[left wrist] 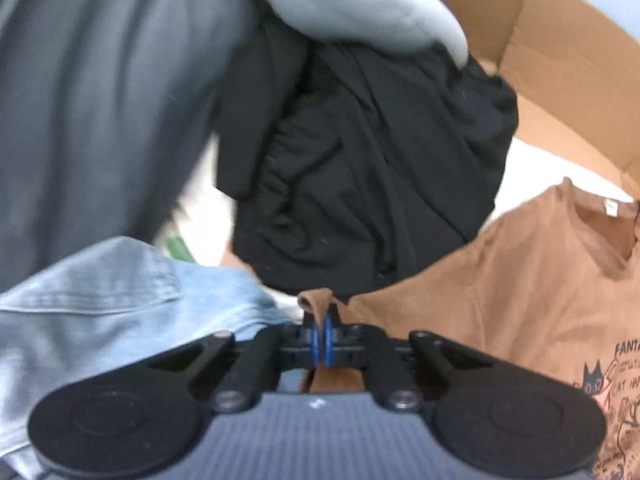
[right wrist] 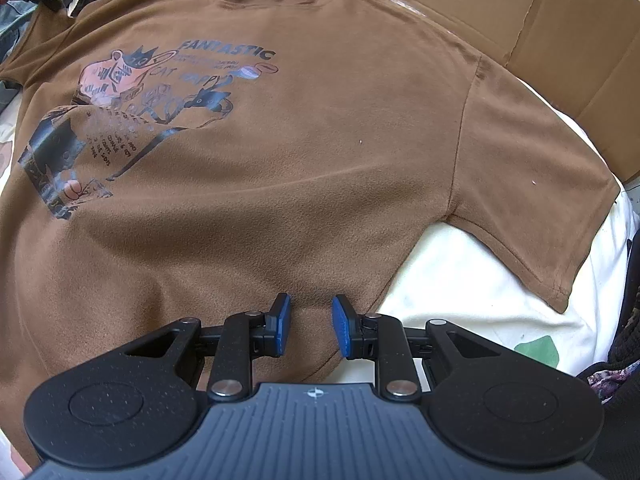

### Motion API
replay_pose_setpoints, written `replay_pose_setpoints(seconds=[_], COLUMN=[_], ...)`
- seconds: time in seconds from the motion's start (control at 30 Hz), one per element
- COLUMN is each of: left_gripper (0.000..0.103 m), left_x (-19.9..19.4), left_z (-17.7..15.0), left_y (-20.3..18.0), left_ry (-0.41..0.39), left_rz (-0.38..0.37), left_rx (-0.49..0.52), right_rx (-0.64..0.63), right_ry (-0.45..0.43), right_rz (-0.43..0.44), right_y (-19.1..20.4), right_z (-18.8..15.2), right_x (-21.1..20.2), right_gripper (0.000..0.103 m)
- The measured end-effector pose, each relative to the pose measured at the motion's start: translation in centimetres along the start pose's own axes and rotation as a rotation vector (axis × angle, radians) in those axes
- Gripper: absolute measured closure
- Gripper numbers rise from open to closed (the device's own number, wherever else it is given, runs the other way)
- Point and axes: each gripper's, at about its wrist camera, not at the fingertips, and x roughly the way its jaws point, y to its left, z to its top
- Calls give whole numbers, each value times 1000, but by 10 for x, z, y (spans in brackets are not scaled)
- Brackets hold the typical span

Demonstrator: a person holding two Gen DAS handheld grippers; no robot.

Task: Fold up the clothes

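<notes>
t-shirt (right wrist: 320, 160) on sheet (right wrist: 460, 292); cardboard (right wrist: 520, 20) behind

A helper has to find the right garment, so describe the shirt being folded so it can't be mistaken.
On the white bedding before the cardboard box, the brown T-shirt lies spread flat. The left gripper pinches its sleeve edge. Unlike the black garment and pale denim beside it, it carries a cat print reading FANTASTIC.

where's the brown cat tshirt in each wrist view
Left wrist view: brown t-shirt at lower right, a corner of it pinched in the left tool.
Right wrist view: it fills most of the frame, spread flat, under the open right tool.
Shared landmark: the cardboard box behind the collar.
</notes>
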Motion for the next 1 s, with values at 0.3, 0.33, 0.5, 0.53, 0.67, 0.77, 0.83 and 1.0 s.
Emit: replay_pose_setpoints(seconds=[0.3,0.33,0.5,0.53,0.67,0.77,0.83,1.0], left_gripper=[99,99,92,91,81,81,81,81], left_x=[-26,-23,-8,-5,-13,-28,-39,-50], left_z=[-2,-3,-4,-4,-2,1,4,8], left_y=[28,31,37,39,45,47,42,11], left_ry=[-58,-55,-72,-72,-95,-134,-164,-201], left_rz=[83,87,128,136,188,188,174,93], left_rx=[-40,-41,-41,-45,-84,-106,-99,-42], right_rx=[-4,-6,-8,-8,-6,-8,-10,-12], right_ry=[1,0,0,0,1,3,4,4], right_rz=[-2,-2,-3,-2,1,2,1,-4], right_y=[1,1,1,0,0,0,0,1], right_z=[0,0,-1,-1,0,0,1,0], right_x=[2,2,1,1,2,2,2,3], right_gripper=[73,73,73,73,73,73,73,73])
